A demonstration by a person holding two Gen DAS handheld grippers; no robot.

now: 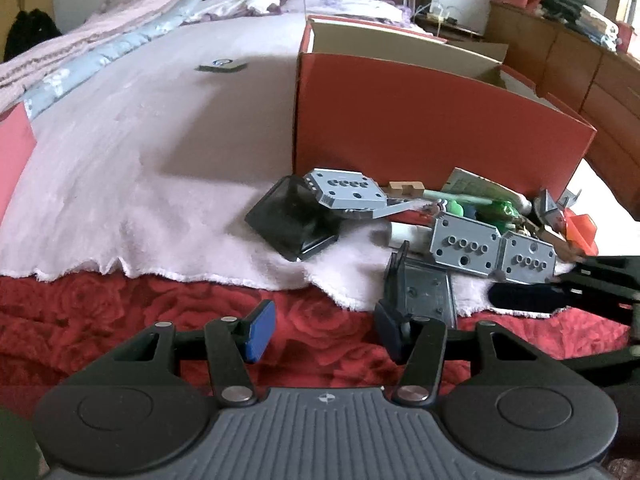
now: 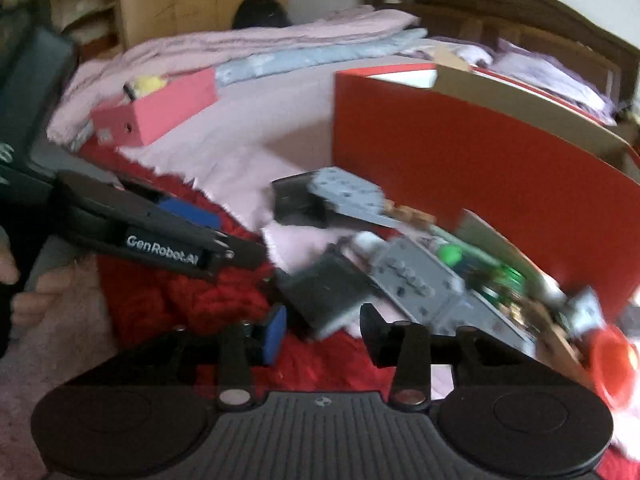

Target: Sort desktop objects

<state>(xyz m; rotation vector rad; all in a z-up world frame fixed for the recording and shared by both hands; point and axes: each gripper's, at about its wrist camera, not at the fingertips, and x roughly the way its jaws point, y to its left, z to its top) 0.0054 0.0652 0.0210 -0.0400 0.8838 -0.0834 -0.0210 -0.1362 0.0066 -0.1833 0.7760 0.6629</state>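
Note:
A pile of small objects lies on a pale towel [image 1: 140, 184] in front of a red cardboard box [image 1: 420, 128]: grey perforated blocks [image 1: 464, 246], a dark square case [image 1: 294, 222], a grey flat plate [image 1: 428, 292], green items [image 1: 496, 206] and an orange piece [image 1: 582, 230]. My left gripper [image 1: 326, 330] is open and empty, low over the red blanket, just short of the grey plate. My right gripper [image 2: 322, 332] is open and empty, close to the grey plate [image 2: 332, 296] and grey blocks [image 2: 416, 280]. The right view is blurred.
The red box [image 2: 460, 160] is open at the top behind the pile. A pink box [image 2: 160, 112] lies far left on the towel. The red rose blanket [image 1: 160, 320] covers the near edge. Folded bedding and a headboard are behind. The left gripper shows in the right view [image 2: 180, 236].

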